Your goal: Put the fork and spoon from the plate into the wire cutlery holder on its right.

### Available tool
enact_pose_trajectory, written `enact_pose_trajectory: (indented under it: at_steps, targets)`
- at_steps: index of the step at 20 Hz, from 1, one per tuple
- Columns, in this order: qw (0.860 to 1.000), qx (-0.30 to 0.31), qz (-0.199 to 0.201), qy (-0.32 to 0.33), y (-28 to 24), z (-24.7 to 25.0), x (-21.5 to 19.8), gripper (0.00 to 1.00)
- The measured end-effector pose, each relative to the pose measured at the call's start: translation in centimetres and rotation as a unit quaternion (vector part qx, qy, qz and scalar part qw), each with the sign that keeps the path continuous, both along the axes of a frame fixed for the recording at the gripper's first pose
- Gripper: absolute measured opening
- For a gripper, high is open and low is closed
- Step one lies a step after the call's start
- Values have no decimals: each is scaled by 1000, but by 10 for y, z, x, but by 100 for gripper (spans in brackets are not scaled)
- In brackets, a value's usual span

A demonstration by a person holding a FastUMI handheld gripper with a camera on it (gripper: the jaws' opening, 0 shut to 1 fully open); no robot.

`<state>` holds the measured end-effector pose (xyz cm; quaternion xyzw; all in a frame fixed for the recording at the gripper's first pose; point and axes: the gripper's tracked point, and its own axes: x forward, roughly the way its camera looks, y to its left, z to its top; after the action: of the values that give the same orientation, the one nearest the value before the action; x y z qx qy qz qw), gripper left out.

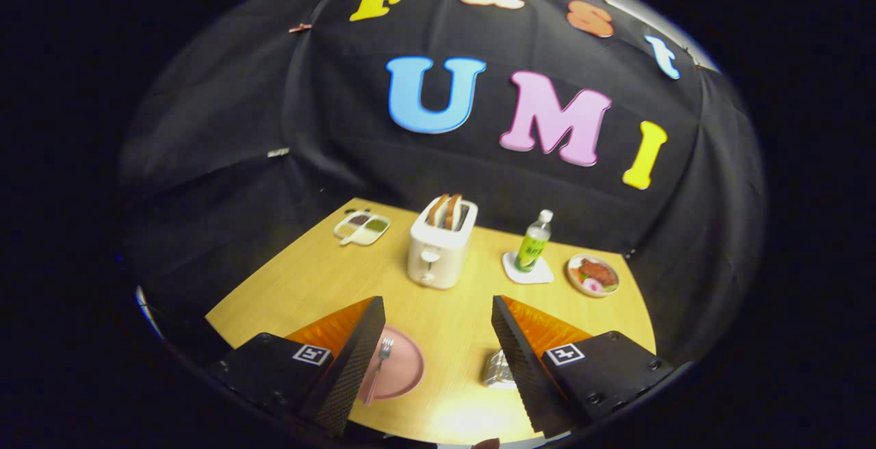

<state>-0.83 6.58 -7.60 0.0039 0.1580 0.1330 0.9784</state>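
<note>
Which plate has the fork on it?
The plain pink plate beside the open gripper's fingers holds the fork. The far plate right of the bottle holds food instead.

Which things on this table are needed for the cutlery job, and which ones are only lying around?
Needed: pink plate, fork lying on it, wire cutlery holder to its right, and the open hand-held gripper above them.

Lying around: toaster with bread, green bottle on a coaster, plate of food, divided dish.
</note>
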Motion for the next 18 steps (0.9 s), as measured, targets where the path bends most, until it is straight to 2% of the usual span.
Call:
enact_pose_trajectory:
  at_steps: [3, 6, 13, 14, 15, 18]
  targets:
    - [996, -16, 41, 84, 26, -54, -12, 97]
    - [981, -19, 82, 174, 55, -110, -29, 96]
    - [961, -63, 99, 249, 79, -187, -19, 83]
    - [958, -64, 99, 259, 84, -197, -18, 80]
    - [955, -65, 100, 271, 88, -206, -17, 73]
    - [947, -63, 93, 300, 98, -229, -13, 68]
